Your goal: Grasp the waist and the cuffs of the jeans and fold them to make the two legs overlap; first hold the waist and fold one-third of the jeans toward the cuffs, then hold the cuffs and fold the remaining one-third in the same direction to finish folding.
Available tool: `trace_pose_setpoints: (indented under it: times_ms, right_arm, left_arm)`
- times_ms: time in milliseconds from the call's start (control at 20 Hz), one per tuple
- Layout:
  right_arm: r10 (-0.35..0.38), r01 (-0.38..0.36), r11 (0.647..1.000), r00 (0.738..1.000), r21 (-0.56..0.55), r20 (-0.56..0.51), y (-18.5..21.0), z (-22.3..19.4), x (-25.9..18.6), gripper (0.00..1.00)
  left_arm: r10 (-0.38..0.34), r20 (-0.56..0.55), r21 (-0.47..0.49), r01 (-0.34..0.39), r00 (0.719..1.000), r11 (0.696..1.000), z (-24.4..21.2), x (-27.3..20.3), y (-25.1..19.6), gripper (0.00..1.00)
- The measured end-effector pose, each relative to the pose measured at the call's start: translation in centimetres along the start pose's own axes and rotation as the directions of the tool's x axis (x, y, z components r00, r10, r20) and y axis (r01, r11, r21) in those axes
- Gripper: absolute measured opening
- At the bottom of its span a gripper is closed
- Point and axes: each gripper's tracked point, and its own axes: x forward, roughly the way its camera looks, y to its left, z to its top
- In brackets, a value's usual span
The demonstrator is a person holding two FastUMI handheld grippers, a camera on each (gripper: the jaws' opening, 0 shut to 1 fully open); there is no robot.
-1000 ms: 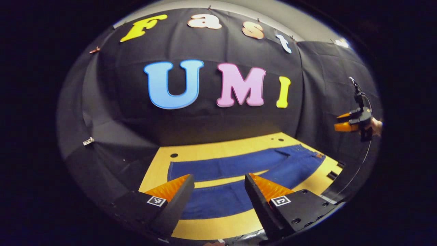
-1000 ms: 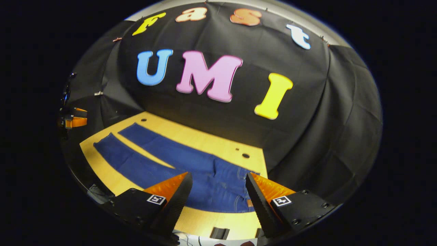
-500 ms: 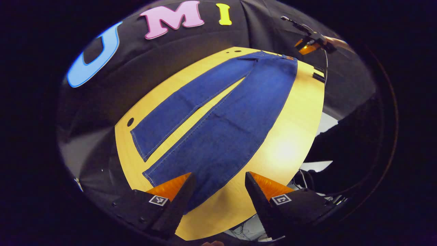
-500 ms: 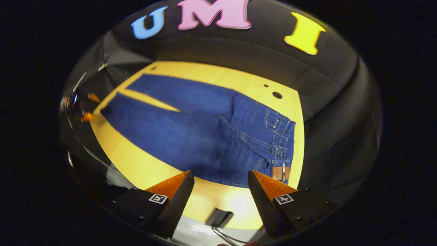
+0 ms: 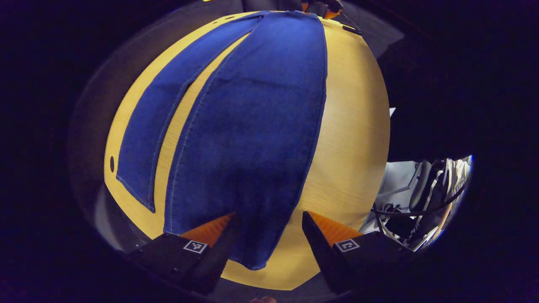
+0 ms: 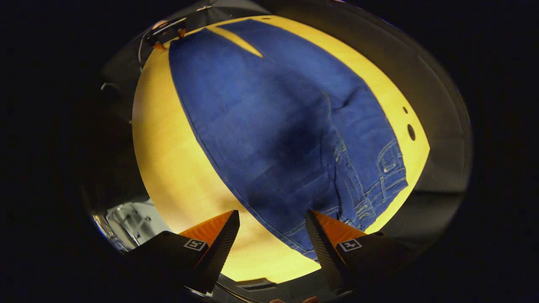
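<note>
Blue jeans (image 5: 248, 126) lie flat, waist edge hidden behind right tool (image 6: 271, 235).

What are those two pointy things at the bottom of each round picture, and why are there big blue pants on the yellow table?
The pointy things are the two fingers of a gripper, a grabbing tool a person holds, one in each hand. A small camera rides on each tool and looks out past its fingers, so each round picture comes from one tool.

The left gripper hangs over the leg ends of the jeans. The right gripper hangs over their waist. The jeans lie flat on the table, legs side by side. Both grippers are open and hold nothing yet. The plan is to fold the jeans.
</note>
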Motion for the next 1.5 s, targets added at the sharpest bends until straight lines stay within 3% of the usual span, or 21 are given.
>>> trace_pose_setpoints:
  times_ms: [150, 350, 400, 450, 500, 550, 600, 650, 800, 850, 900, 1100, 1300, 1500]
  right_arm:
    - [0.024, -0.025, 0.999, 0.999, -0.023, -0.049, -0.6, -1.0, 1.9, 0.97]
    - [0.025, -0.032, 0.998, 0.991, -0.053, -0.128, -0.5, -1.2, 2.8, 1.0]
    - [0.034, -0.041, 0.998, 0.989, -0.044, -0.146, -0.5, -1.4, 3.0, 0.97]
    - [0.04, -0.045, 0.998, 0.988, -0.031, -0.148, -0.5, -1.3, 3.0, 0.86]
    - [0.042, -0.044, 0.999, 0.987, -0.01, -0.158, -0.7, -1.4, 3.2, 0.96]
    - [0.037, -0.033, 0.999, 0.986, 0.027, -0.164, -0.8, -1.1, 3.0, 0.86]
    - [0.02, -0.007, 0.997, 0.986, 0.076, -0.163, -1.4, -0.5, 2.9, 0.78]
    - [-0.017, 0.034, 0.993, 0.989, 0.111, -0.149, -2.8, 0.2, 3.2, 0.62]
    - [-0.061, 0.096, 0.961, 0.988, 0.259, -0.138, -4.2, 0.9, 2.8, 0.13]
    - [-0.064, 0.103, 0.948, 0.989, 0.3, -0.136, -4.1, 0.4, 2.9, 0.13]
    - [-0.067, 0.106, 0.936, 0.99, 0.334, -0.127, -4.2, 0.4, 2.8, 0.13]
    - [-0.097, 0.11, 0.888, 0.994, 0.447, -0.052, -4.8, 1.5, 0.8, 0.13]
    - [-0.14, 0.071, 0.8, 0.988, 0.596, 0.071, -6.9, 3.7, -3.7, 0.13]
    - [-0.235, 0.034, 0.683, 0.956, 0.729, 0.176, -10.5, 6.7, -8.2, 0.12]
  left_arm:
    - [-0.05, -0.005, -0.024, 0.05, 0.999, 0.998, -0.1, 1.0, -0.1, 0.93]
    - [-0.049, 0.017, -0.036, 0.05, 0.999, 0.998, 0.6, 1.0, 0.1, 0.93]
    - [-0.049, 0.025, -0.043, 0.05, 0.998, 0.998, 0.4, 1.1, 0.1, 0.93]
    - [-0.05, 0.035, -0.045, 0.051, 0.998, 0.998, 0.7, 1.1, 0.2, 0.93]
    - [-0.051, 0.041, -0.042, 0.053, 0.998, 0.998, 0.6, 1.2, 0.3, 0.93]
    - [-0.045, 0.049, -0.043, 0.048, 0.998, 0.998, 0.8, 1.2, 0.4, 0.94]
    - [-0.042, 0.052, -0.047, 0.045, 0.998, 0.998, 0.7, 1.3, 0.8, 0.87]
    - [-0.038, 0.073, -0.055, 0.043, 0.997, 0.998, 1.0, 1.2, 1.3, 0.78]
    - [-0.002, 0.117, -0.183, 0.023, 0.993, 0.983, 2.1, 1.1, 3.3, 0.25]
    - [0.007, 0.116, -0.196, 0.016, 0.993, 0.981, 2.4, 1.3, 3.7, 0.08]
    - [0.025, 0.117, -0.199, -0.001, 0.993, 0.98, 2.0, 1.2, 4.0, 0.06]
    - [0.023, 0.14, -0.233, 0.01, 0.99, 0.972, 2.4, -0.2, 4.6, 0.06]
    - [0.065, 0.248, -0.295, 0.012, 0.967, 0.955, 4.2, -5.1, 7.2, 0.06]
    - [0.172, 0.355, -0.482, 0.022, 0.919, 0.876, 6.1, -10.1, 11.7, 0.06]
